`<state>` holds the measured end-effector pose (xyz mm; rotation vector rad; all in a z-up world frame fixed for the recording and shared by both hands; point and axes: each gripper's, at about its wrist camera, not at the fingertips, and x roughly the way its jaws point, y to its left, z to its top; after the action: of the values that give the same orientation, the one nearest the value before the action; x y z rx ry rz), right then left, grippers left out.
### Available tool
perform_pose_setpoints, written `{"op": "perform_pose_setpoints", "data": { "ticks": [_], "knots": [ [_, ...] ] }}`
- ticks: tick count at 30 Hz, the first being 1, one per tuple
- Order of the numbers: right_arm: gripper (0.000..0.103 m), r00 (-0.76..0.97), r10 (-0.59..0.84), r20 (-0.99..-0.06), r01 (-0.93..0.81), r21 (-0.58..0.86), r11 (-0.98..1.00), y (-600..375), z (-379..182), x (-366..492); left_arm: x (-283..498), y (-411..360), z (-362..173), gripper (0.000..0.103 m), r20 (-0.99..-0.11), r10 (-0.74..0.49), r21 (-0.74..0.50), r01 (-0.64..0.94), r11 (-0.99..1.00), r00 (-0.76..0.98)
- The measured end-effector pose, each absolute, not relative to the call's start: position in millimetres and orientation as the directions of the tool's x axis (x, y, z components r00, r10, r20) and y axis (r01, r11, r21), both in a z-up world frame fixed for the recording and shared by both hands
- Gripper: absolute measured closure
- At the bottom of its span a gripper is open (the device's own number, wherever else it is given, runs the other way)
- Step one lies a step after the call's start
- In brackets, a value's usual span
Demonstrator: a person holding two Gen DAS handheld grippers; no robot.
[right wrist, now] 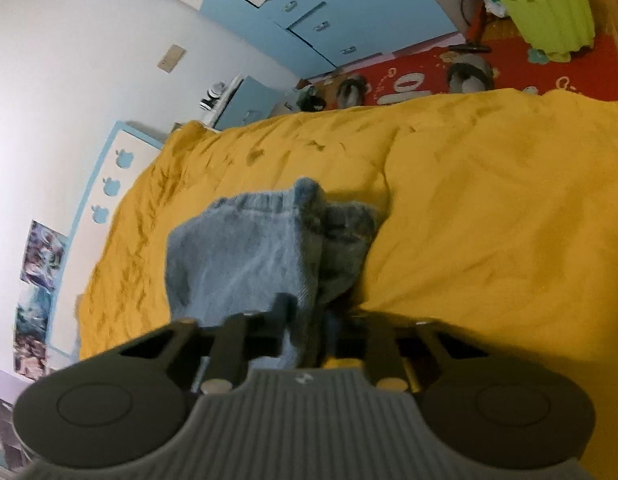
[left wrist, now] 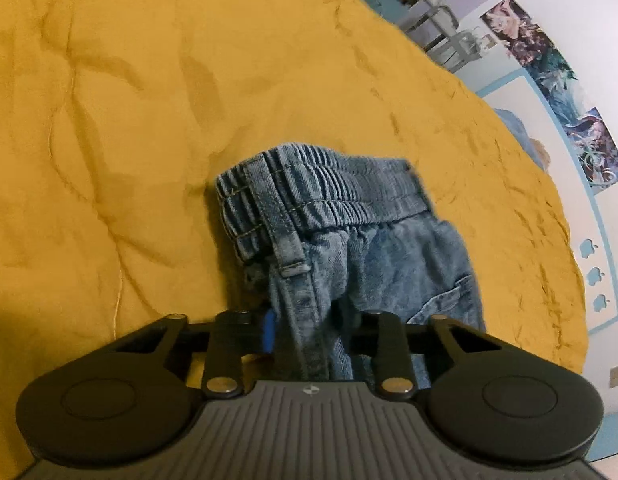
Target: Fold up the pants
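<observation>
Two claws are clamped on the denim pants (left wrist: 349, 240): left claw (left wrist: 309, 332) and right claw (right wrist: 309, 320). Pants are held over the yellow bed (left wrist: 129, 100), waistband pointing away.

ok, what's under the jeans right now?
The yellow bedspread lies under and around the jeans; nothing else shows at their edges. Whatever is directly beneath the denim is covered. Both the left gripper and the right gripper clamp the fabric.
</observation>
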<state>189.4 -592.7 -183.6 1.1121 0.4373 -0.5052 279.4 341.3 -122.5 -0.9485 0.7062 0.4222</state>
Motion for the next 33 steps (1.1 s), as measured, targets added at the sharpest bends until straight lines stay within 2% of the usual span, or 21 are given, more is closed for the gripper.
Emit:
{"op": "perform_pose_setpoints", "data": {
  "ticks": [4, 10, 16, 19, 22, 26, 27, 28, 30, 32, 33],
  "knots": [
    [0.102, 0.807, -0.190, -0.560, 0.573, 0.662, 0.483, -590, -143, 202, 288, 332, -87, 0.082, -0.718, 0.064, -0.519, -0.594, 0.615, 0.693],
    [0.103, 0.814, -0.222, -0.536, 0.550, 0.592, 0.588, -581, -64, 215, 282, 335, -40, 0.084, -0.710, 0.026, -0.528, -0.558, 0.640, 0.703],
    [0.103, 0.826, -0.204, -0.525, 0.521, 0.575, 0.631, -567, -14, 148, 245, 357, -17, 0.084, -0.764, 0.028, -0.451, -0.564, 0.692, 0.645],
    [0.103, 0.798, -0.178, -0.575, 0.545, 0.564, 0.620, -566, -26, 107, 232, 371, -38, 0.084, -0.824, 0.019, -0.393, -0.595, 0.701, 0.566],
    [0.103, 0.713, -0.146, -0.686, 0.626, 0.527, 0.575, -565, -67, 76, 224, 371, -64, 0.084, -0.858, 0.033, -0.335, -0.607, 0.721, 0.513],
    [0.103, 0.689, -0.111, -0.716, 0.666, 0.566, 0.485, -572, -113, 47, 229, 365, -83, 0.082, -0.875, 0.067, -0.268, -0.595, 0.758, 0.479],
    [0.103, 0.685, -0.106, -0.720, 0.669, 0.566, 0.482, -574, -118, 47, 231, 363, -85, 0.078, -0.885, 0.078, -0.242, -0.594, 0.767, 0.460],
    [0.103, 0.683, -0.097, -0.724, 0.671, 0.570, 0.474, -575, -124, 47, 234, 359, -81, 0.069, -0.891, 0.094, -0.208, -0.583, 0.785, 0.444],
    [0.103, 0.684, -0.080, -0.725, 0.670, 0.582, 0.461, -579, -127, 46, 237, 347, -73, 0.064, -0.898, 0.147, -0.112, -0.538, 0.835, 0.415],
    [0.091, 0.670, -0.078, -0.739, 0.664, 0.548, 0.508, -585, -121, 48, 233, 335, -60, 0.062, -0.895, 0.187, -0.048, -0.504, 0.862, 0.406],
    [0.087, 0.660, -0.093, -0.745, 0.663, 0.521, 0.537, -587, -115, 49, 230, 330, -53, 0.053, -0.891, 0.198, -0.036, -0.497, 0.867, 0.409]
  ]
}}
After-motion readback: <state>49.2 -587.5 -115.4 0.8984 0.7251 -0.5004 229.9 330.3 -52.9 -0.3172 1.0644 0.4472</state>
